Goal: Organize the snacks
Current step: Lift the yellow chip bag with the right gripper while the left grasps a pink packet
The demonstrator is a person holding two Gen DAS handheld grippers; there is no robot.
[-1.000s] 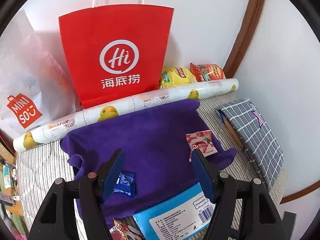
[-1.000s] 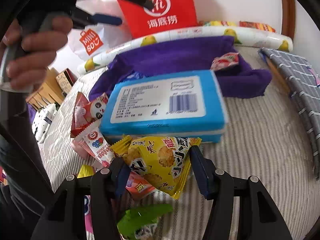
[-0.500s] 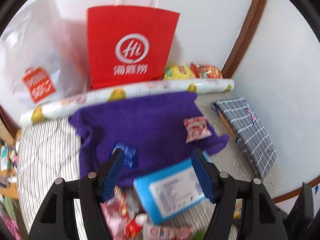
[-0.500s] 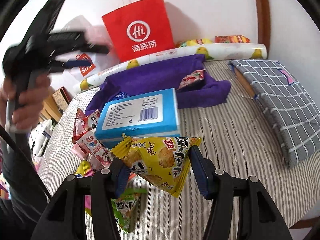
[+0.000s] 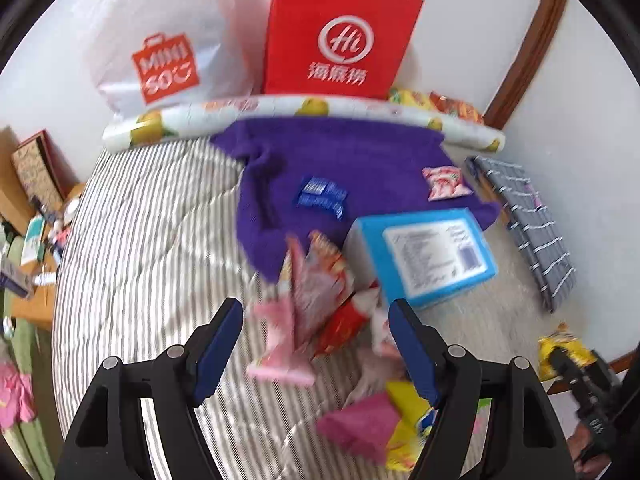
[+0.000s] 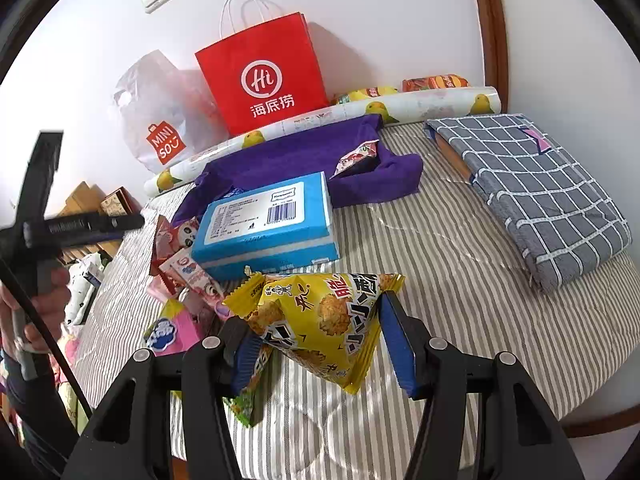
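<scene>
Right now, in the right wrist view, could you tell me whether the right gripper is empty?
No, the right gripper is shut on the yellow snack packet, whose sides sit against both blue finger pads above the striped bedding.

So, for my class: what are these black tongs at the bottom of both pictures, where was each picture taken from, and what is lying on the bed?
They are hand-held grippers, one per hand, each with a camera looking along its fingers. The left gripper is open and empty above a blurred snack pile. The right gripper is shut on a yellow packet. On the striped bed lie a blue box, a purple cloth and a checked cushion. A red bag stands against the wall.
</scene>
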